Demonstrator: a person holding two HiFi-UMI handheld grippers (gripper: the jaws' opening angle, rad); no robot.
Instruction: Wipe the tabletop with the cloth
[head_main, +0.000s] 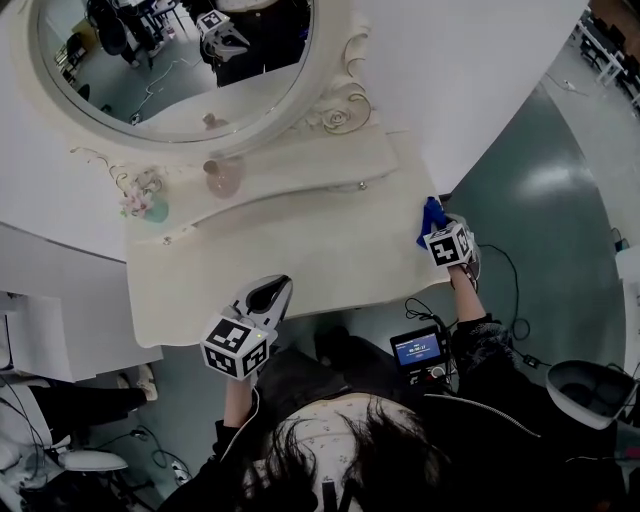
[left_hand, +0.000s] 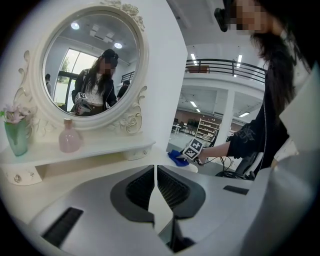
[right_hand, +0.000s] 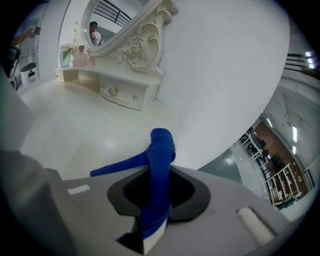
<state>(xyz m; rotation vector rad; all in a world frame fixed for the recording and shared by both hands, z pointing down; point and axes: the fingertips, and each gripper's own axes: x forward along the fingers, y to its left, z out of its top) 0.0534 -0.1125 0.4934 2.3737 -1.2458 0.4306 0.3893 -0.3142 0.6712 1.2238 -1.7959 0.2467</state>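
Note:
The cream tabletop (head_main: 300, 250) of a dressing table spreads below a round mirror. At its right end my right gripper (head_main: 437, 222) is shut on a blue cloth (head_main: 432, 214), which sticks up between the jaws (right_hand: 161, 150) and trails onto the tabletop (right_hand: 75, 125). My left gripper (head_main: 268, 296) hovers over the front edge, jaws shut with nothing between them (left_hand: 156, 187). From the left gripper view the blue cloth (left_hand: 177, 157) lies at the far right end under the right gripper's marker cube.
A pink bottle (head_main: 223, 177) and a green vase with flowers (head_main: 145, 200) stand on the raised shelf (head_main: 300, 165) under the mirror (head_main: 170, 60). Small drawers with knobs (right_hand: 122, 92) sit below that shelf. Cables and a small screen (head_main: 418, 350) lie on the floor beside the table.

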